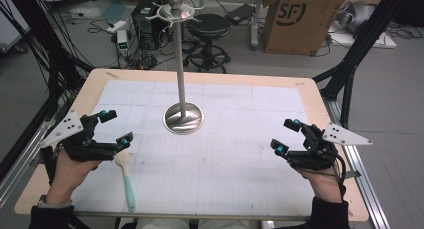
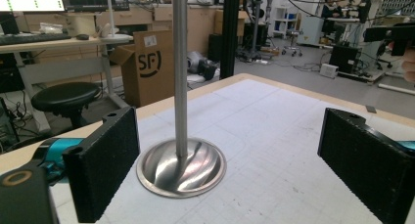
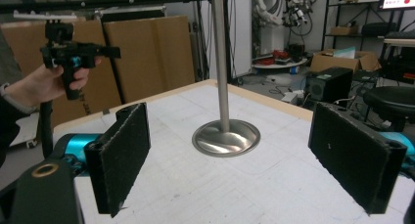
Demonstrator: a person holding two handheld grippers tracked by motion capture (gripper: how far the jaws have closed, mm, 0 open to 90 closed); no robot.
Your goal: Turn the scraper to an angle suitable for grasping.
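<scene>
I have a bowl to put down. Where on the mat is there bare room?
The widest free patch lies between the spatula and the right gripper, in front of the stand's base. The far corners either side of the pole are bare too. It is crowded at the near left, where the left gripper hovers by the spatula.

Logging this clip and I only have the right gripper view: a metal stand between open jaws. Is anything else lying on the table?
Observer: Yes, a spatula with a pale green handle lies near the front edge, beside the left claw.
Operator: Is that claw holding it?
Observer: No, its jaws are open and empty, next to the spatula's head.
Operator: What tops the stand?
Observer: The stand ends in a ring of hooks under a ball; nothing hangs there.
</scene>
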